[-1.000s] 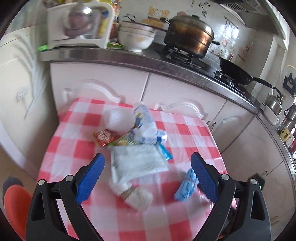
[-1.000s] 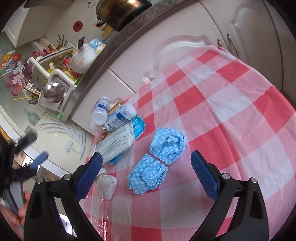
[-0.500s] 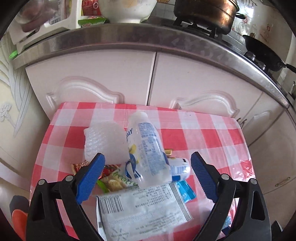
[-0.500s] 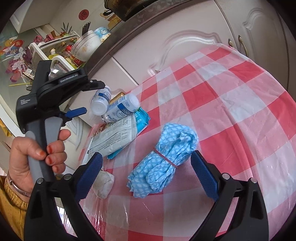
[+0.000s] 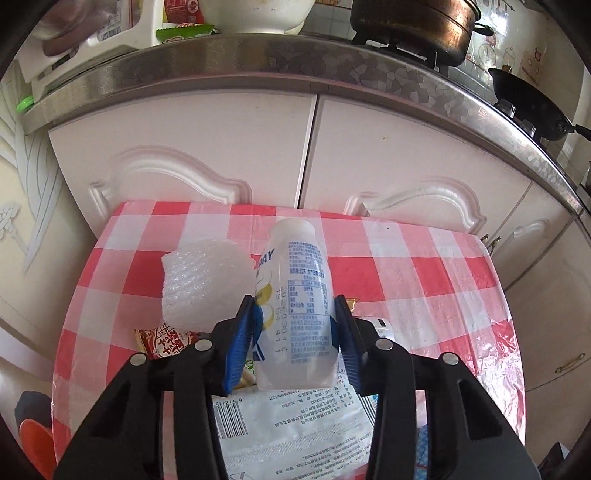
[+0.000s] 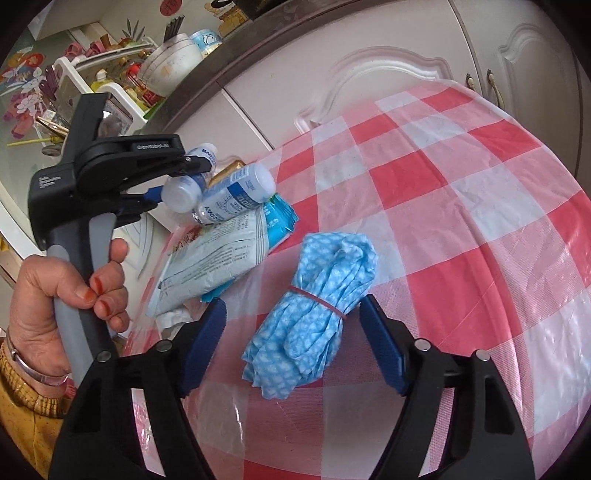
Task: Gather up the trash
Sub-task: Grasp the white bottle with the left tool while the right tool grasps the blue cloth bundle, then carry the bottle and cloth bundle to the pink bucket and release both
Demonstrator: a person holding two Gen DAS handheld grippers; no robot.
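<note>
Step in hand: first pick. Left gripper (image 5: 295,332) has its fingers pinching a white plastic bottle (image 5: 297,295) by the lower body — the bottle lies atop the trash pile at the left of the desk (image 5: 424,273), over a white printed pouch (image 5: 295,428). Right gripper (image 6: 291,343) fingers are spread, straddling a blue banded cloth bundle (image 6: 317,314), not gripping. Next move, likely: lift the bottle clear without dragging a second bottle (image 6: 236,192) beside it. Surface: red-checked plastic cover. Room: kitchen, white cabinets (image 5: 229,147) behind, pot (image 5: 417,26) on the stove.
</note>
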